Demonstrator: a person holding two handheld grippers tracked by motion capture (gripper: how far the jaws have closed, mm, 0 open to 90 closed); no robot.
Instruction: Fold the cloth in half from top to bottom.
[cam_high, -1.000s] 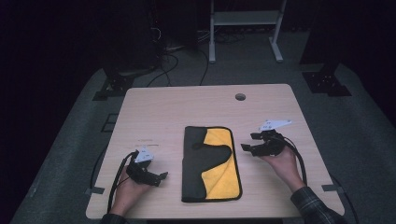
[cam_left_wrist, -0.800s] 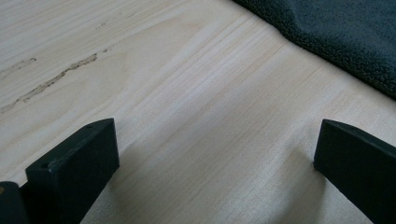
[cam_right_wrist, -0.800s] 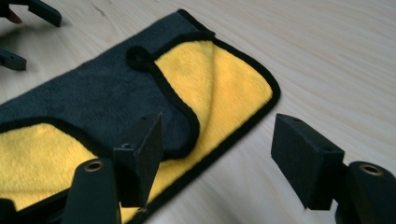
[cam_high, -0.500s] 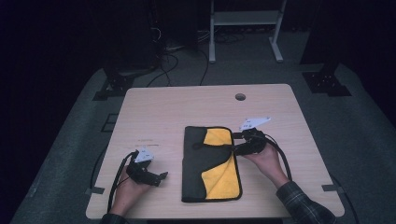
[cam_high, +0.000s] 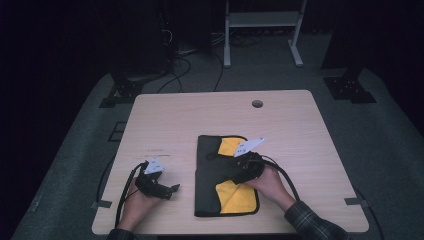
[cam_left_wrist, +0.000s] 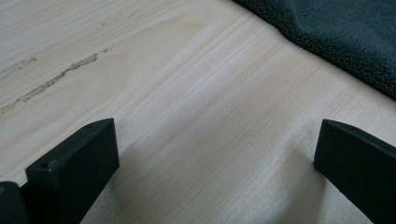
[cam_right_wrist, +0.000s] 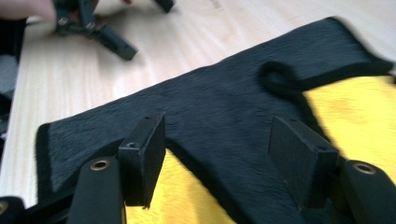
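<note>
A folded cloth (cam_high: 226, 196), black outside with a yellow lining, lies at the table's middle front. My right gripper (cam_high: 222, 167) hovers over its middle, pointing left. In the right gripper view its jaws (cam_right_wrist: 219, 135) stand open above the black flap (cam_right_wrist: 224, 102), with nothing pinched; a small black loop (cam_right_wrist: 275, 74) sits just ahead. My left gripper (cam_high: 170, 191) rests low on the wood left of the cloth. Its jaws (cam_left_wrist: 215, 154) are open over bare table, and the cloth's dark edge (cam_left_wrist: 336, 37) lies beyond them.
The light wooden table (cam_high: 175, 125) has a round cable hole (cam_high: 257, 104) near its far edge. In the right gripper view the left gripper (cam_right_wrist: 93, 28) shows farther off. Dark floor, cables and a white stand (cam_high: 260, 30) lie beyond the table.
My right hand has slid left from the table's right side onto the cloth. The left hand and the cloth have stayed where they were.
</note>
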